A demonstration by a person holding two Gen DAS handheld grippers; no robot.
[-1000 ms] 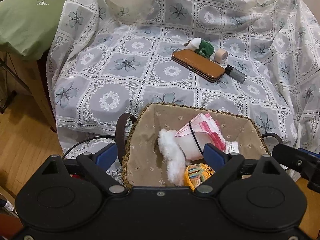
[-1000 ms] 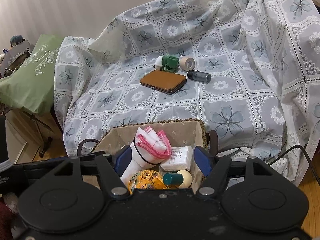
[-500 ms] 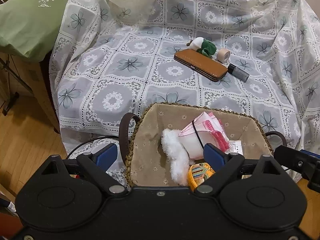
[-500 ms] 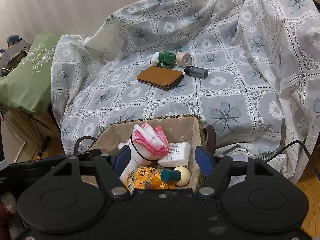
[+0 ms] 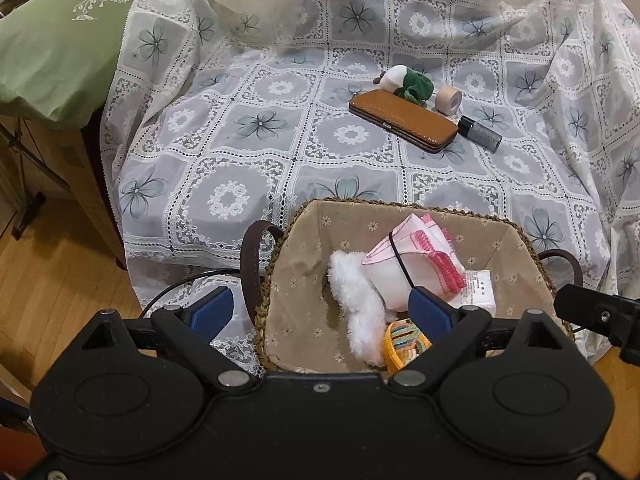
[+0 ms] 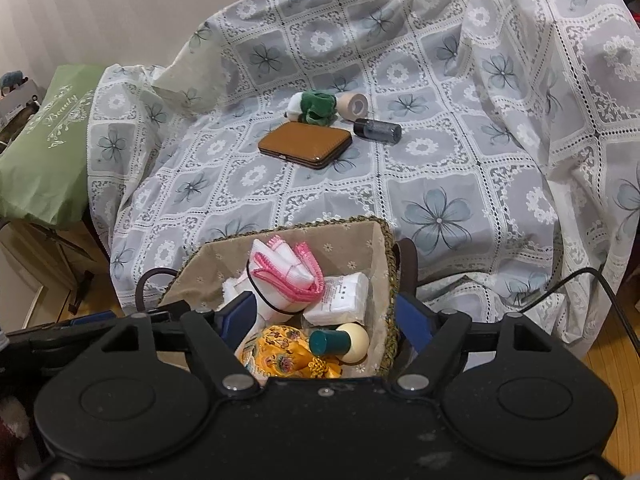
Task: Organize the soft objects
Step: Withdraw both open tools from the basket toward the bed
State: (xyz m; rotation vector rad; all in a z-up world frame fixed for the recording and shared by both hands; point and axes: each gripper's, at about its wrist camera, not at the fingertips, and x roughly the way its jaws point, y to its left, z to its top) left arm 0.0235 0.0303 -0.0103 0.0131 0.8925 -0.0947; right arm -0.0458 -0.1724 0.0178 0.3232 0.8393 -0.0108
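Note:
A lined wicker basket [image 5: 298,248] [image 6: 386,256] stands at the front of the covered sofa. It holds a white fluffy piece [image 5: 356,300], a pink-edged cloth bundle [image 5: 408,268] [image 6: 288,276], a tissue pack [image 6: 340,294], a yellow patterned pouch [image 6: 280,350] and a green-capped bottle [image 6: 340,342]. My left gripper [image 5: 320,312] straddles the basket's left wall, jaws wide and still opening, pressing on nothing. My right gripper [image 6: 326,318] hovers over the basket's right side. Its jaws are opening; the bottle and pouch lie loose below them. A green scrunchie [image 5: 418,84] [image 6: 318,108] lies far back on the sofa.
By the scrunchie lie a brown case [image 5: 404,126] [image 6: 306,144], a tape roll [image 5: 448,100] [image 6: 352,106] and a dark bottle [image 5: 480,134] [image 6: 378,130]. A green pillow [image 5: 60,40] [image 6: 44,144] sits at the left. Wooden floor lies below; a black cable [image 6: 600,280] runs at the right.
The right gripper's jaws have spread wider apart over the basket. Both views have shifted only slightly, and the basket's contents lie as before.

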